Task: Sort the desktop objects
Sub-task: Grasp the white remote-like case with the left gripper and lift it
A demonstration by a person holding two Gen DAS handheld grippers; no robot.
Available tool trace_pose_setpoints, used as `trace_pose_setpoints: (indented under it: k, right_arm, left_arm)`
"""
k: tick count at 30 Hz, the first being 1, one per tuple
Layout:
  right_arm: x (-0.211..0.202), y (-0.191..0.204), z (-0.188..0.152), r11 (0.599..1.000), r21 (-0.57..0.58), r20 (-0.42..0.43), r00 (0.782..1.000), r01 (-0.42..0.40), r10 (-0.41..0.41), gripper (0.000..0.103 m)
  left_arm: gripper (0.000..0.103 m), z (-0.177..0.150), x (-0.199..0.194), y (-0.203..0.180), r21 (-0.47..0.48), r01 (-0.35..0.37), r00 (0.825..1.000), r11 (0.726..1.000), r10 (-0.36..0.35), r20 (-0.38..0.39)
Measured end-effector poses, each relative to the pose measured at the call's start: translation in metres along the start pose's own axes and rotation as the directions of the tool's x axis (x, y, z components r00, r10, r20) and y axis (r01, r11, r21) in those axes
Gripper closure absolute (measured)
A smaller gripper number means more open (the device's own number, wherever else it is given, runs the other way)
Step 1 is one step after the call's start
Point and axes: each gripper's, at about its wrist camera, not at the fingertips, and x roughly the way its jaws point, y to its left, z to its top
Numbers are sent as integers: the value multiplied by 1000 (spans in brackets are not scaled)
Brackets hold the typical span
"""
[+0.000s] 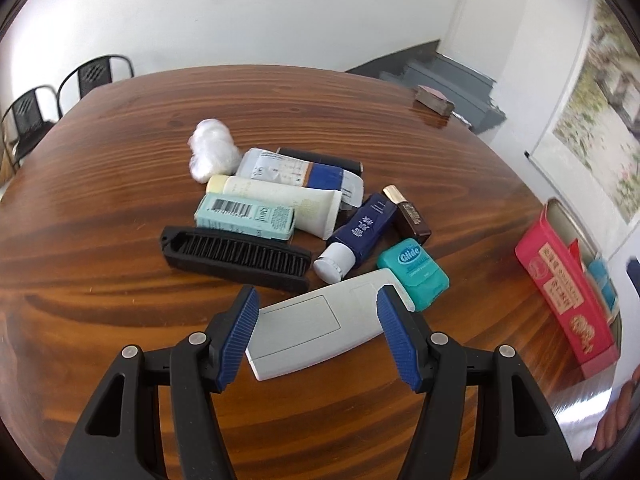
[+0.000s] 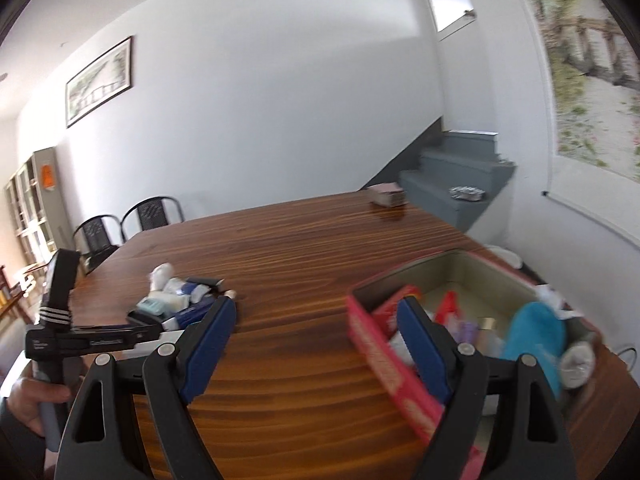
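Grey case (image 1: 316,330) between left tongs (image 1: 316,334)

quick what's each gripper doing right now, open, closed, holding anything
Left gripper: open, empty, jaws either side of the grey flat case.
Right gripper: open, empty, beside the red box.

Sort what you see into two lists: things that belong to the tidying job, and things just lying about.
Belong:
comb
floss
grey case
tubes
red box
left gripper
right gripper

Lying about:
chairs
small block
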Motion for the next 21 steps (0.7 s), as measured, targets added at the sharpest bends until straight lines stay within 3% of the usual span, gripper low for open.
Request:
trace_pose_setpoints:
  k: [6, 9, 16, 21]
  right_arm:
    - [26, 10, -1, 997, 38, -48, 997, -66, 68, 17]
    - [29, 10, -2, 998, 33, -38, 998, -56, 58, 17]
    - [31, 1, -4, 996, 61, -64, 995, -67, 71, 17]
    - [28, 4, -3, 995, 53, -63, 994, -84, 87, 17]
  left_arm:
    - [38, -7, -2, -14, 121, 19, 1000, 992, -18, -15]
    - [38, -11, -6, -20, 180, 11, 1000, 984, -8, -20]
    - [38, -24, -17, -36, 215, 74, 997, 974, -65, -50]
    - [38, -23, -18, -40, 235, 8, 1000, 972, -4, -16]
